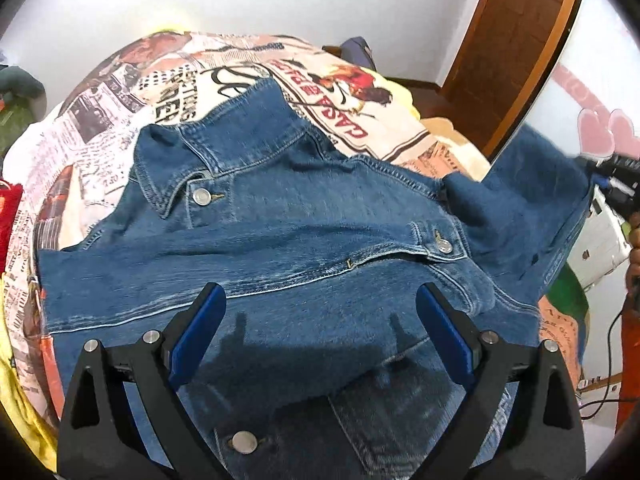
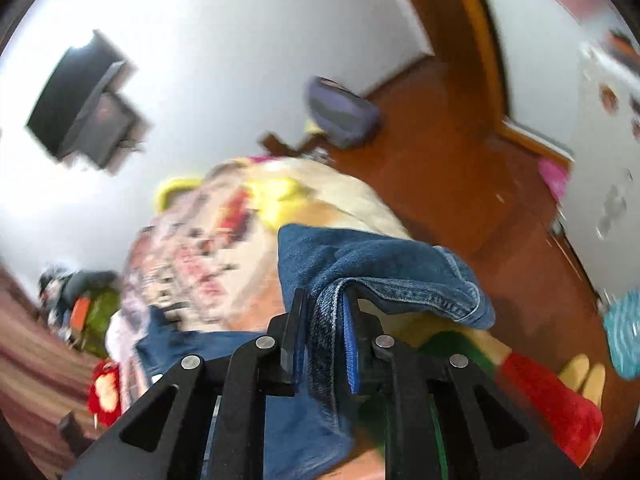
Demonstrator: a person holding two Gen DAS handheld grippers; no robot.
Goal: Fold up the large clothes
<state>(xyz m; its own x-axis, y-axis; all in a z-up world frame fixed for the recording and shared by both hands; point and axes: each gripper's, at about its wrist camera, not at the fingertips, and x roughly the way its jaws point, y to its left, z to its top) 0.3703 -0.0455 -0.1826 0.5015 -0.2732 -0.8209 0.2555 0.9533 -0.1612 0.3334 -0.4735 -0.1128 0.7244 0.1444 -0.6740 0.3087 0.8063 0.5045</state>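
A blue denim jacket (image 1: 304, 236) lies front up on a bed, collar to the upper left, metal buttons showing. My left gripper (image 1: 320, 300) hangs open just above its chest, nothing between the blue pads. One sleeve (image 1: 532, 200) is lifted off the bed at the right. In the right wrist view my right gripper (image 2: 324, 304) is shut on that sleeve's cuff (image 2: 400, 280), and the denim drapes over its fingers. The right gripper's body (image 1: 616, 188) shows at the far right edge of the left wrist view.
A bedspread (image 1: 120, 128) printed with newspaper pictures covers the bed. A wooden door (image 1: 516, 48) and reddish floor (image 2: 460, 168) lie beyond. A purple bag (image 2: 340, 112) sits by the wall, a dark screen (image 2: 80, 104) hangs on it. A red plush thing (image 2: 552, 404) lies lower right.
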